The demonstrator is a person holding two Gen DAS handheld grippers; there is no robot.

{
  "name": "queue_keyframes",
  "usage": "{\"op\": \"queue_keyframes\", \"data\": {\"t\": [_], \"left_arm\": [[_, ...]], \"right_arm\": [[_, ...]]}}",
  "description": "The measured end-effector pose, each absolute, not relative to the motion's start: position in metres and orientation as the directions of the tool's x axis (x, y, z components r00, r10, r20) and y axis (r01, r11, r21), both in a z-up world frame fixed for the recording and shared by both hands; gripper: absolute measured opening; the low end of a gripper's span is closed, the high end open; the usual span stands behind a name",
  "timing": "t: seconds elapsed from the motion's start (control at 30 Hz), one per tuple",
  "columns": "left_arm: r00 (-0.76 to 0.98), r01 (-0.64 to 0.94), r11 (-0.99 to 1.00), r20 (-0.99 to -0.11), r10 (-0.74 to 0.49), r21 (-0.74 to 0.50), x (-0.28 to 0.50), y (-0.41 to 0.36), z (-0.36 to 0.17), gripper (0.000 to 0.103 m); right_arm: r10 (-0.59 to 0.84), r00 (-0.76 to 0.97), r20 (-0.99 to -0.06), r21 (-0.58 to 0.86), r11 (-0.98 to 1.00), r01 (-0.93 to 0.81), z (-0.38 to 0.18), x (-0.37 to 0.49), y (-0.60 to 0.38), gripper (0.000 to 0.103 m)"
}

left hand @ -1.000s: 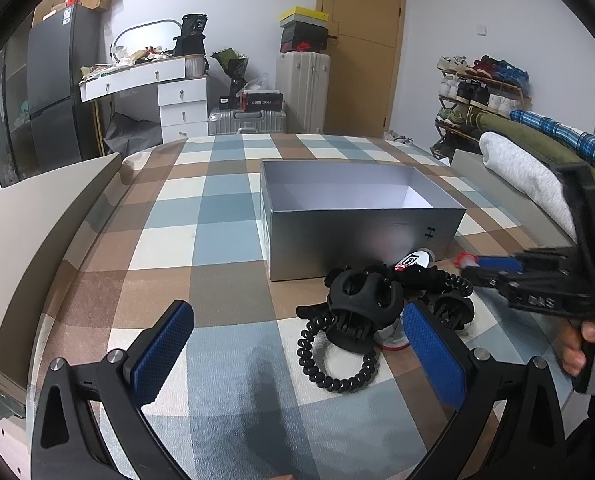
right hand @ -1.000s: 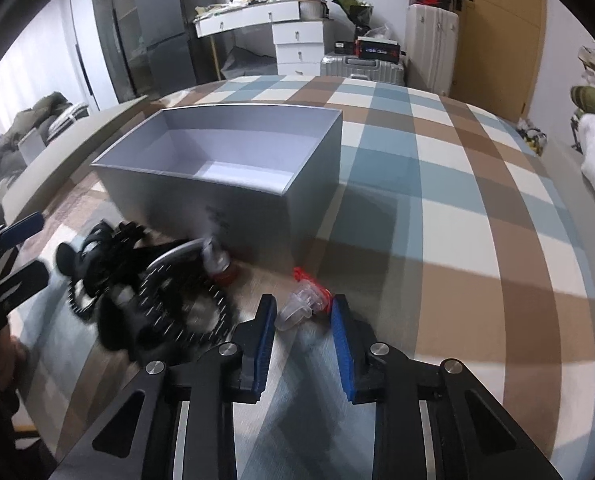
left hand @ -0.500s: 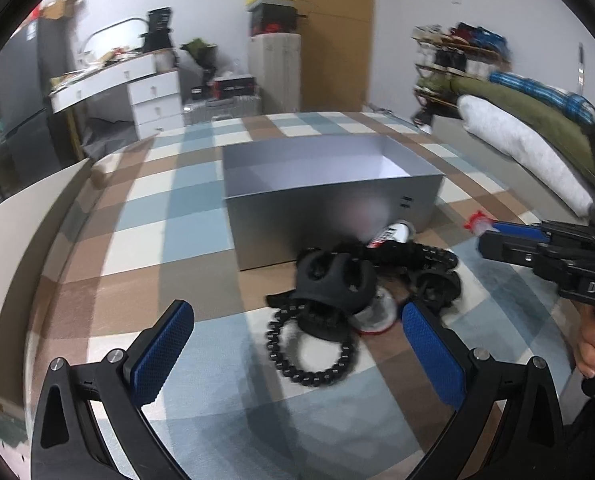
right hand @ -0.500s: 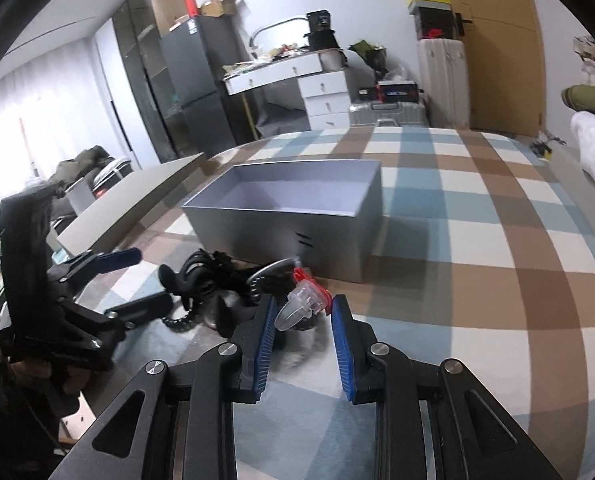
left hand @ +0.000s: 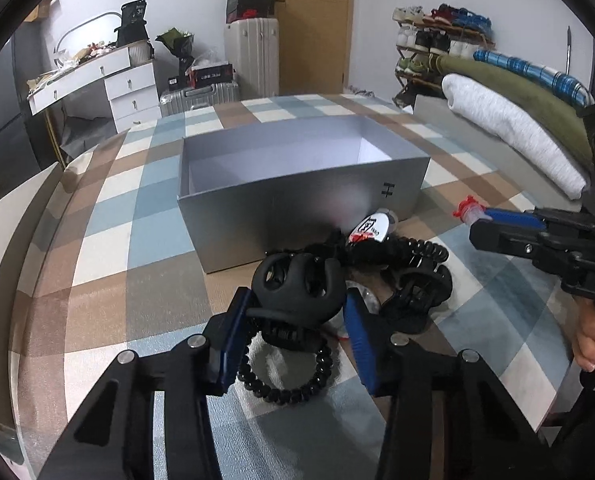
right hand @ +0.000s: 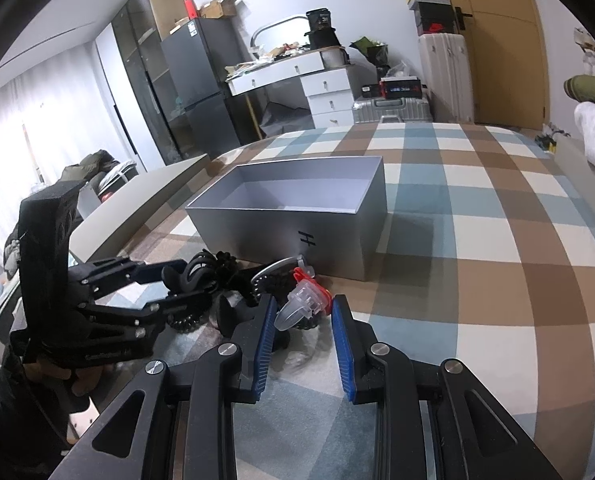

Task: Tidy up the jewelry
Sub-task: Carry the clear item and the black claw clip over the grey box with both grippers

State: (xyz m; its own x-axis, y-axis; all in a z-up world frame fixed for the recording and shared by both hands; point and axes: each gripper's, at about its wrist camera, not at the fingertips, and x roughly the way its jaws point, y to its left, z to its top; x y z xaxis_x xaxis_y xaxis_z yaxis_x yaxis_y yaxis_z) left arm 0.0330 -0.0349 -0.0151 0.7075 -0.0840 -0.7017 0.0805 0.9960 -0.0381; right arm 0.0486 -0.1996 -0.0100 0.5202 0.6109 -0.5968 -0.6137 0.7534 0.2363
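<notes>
A big black hair claw [left hand: 297,288] is gripped between the blue pads of the left tongs [left hand: 295,334], at the near edge of a pile of hair things on the checked bed cover [left hand: 109,216]. A black beaded bracelet [left hand: 285,376] is seen just under the claw, at 6 o'clock from it. A black coil hair tie [left hand: 413,250] and a second black claw [left hand: 421,288] are found at 3 o'clock from the gripped claw, touching the pile. A small clear and red clip [right hand: 303,306] is held in the right tongs [right hand: 302,330], with the pads closed on its two sides, up off the cover. An open grey box [left hand: 297,184] is set at 12 o'clock, just behind the pile, and nothing can be seen inside it. A white round thing with red marks [left hand: 371,226] is leaned against the front wall of the box.
</notes>
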Motion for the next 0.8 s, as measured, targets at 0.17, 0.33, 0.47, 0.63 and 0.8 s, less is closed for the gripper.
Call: {"op": "queue_keyframes", "data": {"t": [0.17, 0.33, 0.47, 0.63, 0.8], "left_arm": [[0.747, 0.080, 0.996, -0.658, -0.093, -0.050, 0.026, -0.033, -0.008, 0.040], [0.773, 0.072, 0.995, -0.626, -0.104, -0.076, 0.026, -0.028, -0.002, 0.040], [0.792, 0.070, 0.992, -0.599, -0.120, -0.107, 0.024, -0.025, 0.004, 0.040], [0.822, 0.057, 0.991, -0.558, -0.118, -0.125, 0.023, -0.020, 0.015, 0.040], [0.838, 0.049, 0.990, -0.534, -0.113, -0.133, 0.031, -0.017, 0.022, 0.040]], "right_arm": [[0.615, 0.518, -0.594, 0.236, 0.749, -0.619, -0.010, 0.048, -0.199, 0.027], [0.622, 0.526, -0.580, 0.240, 0.748, -0.619, -0.007, 0.046, -0.201, 0.027], [0.628, 0.534, -0.565, 0.244, 0.746, -0.619, -0.002, 0.046, -0.202, 0.027], [0.640, 0.536, -0.550, 0.251, 0.739, -0.625, 0.006, 0.052, -0.199, 0.027], [0.658, 0.531, -0.533, 0.267, 0.727, -0.633, 0.015, 0.060, -0.192, 0.027]]}}
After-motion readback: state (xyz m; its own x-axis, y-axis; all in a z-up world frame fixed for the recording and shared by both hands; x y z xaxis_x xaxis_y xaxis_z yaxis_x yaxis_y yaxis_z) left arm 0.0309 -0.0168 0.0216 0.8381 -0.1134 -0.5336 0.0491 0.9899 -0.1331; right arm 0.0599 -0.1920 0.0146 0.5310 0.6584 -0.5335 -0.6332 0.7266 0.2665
